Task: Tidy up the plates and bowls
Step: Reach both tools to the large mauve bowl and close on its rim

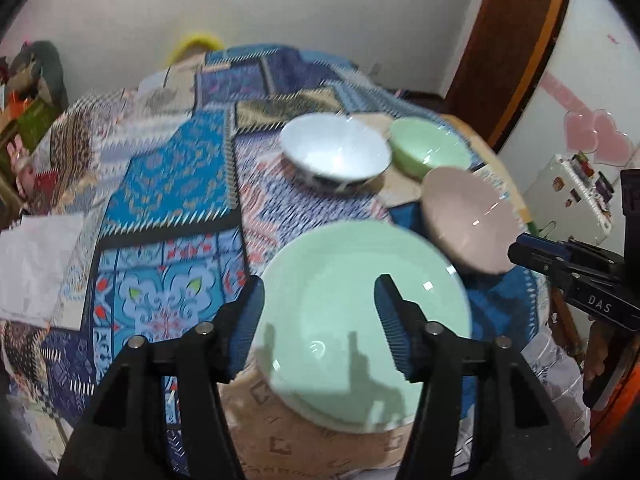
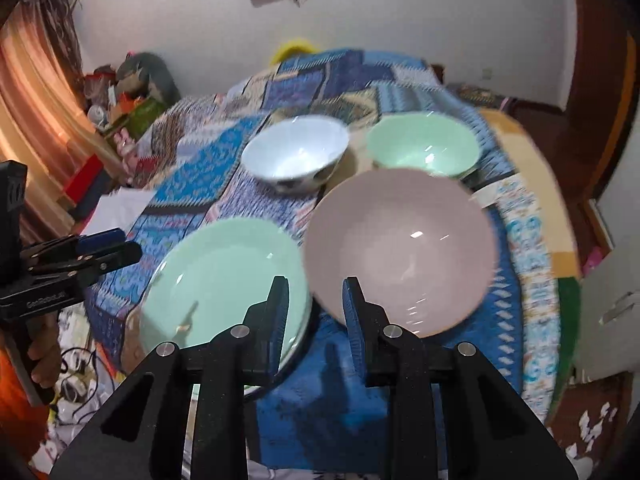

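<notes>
A green plate lies near the table's front edge; it also shows in the right wrist view. My left gripper is open above it, holding nothing. A pink plate lies to the green plate's right; it also shows in the left wrist view. My right gripper is open with a moderate gap, empty, over the gap between the two plates. Behind stand a white bowl and a green bowl, also seen in the left wrist view as white bowl and green bowl.
The table is covered with a blue patterned cloth. A white paper lies at its left edge. Clutter and a curtain stand at the left, a wooden door frame at the right.
</notes>
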`<state>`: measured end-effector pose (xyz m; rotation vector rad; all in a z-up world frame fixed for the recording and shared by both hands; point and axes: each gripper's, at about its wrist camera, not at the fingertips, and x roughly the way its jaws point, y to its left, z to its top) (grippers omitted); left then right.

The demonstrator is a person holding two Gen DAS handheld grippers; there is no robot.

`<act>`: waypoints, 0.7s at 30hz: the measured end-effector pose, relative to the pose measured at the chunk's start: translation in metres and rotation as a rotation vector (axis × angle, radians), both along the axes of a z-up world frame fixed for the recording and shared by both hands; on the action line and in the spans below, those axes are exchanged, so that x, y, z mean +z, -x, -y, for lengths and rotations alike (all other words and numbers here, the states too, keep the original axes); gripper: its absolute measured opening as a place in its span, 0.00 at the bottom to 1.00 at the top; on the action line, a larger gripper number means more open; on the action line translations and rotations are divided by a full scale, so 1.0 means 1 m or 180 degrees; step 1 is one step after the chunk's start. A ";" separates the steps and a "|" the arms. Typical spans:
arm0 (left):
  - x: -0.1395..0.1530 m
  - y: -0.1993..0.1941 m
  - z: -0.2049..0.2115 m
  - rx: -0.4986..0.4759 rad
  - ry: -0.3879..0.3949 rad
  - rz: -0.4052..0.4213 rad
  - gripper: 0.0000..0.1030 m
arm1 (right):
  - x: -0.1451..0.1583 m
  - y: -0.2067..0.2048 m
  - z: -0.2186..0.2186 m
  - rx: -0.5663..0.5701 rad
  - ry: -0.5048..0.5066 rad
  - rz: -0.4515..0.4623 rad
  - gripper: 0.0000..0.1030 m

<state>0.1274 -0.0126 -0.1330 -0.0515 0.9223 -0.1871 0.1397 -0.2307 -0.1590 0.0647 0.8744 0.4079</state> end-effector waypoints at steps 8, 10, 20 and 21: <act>0.024 -0.014 0.039 -0.0185 -0.0050 0.0244 0.68 | 0.011 -0.004 0.039 -0.0376 -0.0062 0.0212 0.39; 0.023 -0.022 0.050 -0.0245 -0.0078 0.0251 0.68 | 0.009 -0.006 0.047 -0.0450 -0.0089 0.0220 0.42; -0.006 -0.069 0.096 -0.0470 0.0021 -0.0044 0.68 | -0.015 -0.022 0.073 -0.0681 -0.0141 0.0129 0.42; -0.011 -0.074 0.100 -0.0490 0.0018 -0.0084 0.68 | -0.018 -0.024 0.074 -0.0691 -0.0135 0.0114 0.42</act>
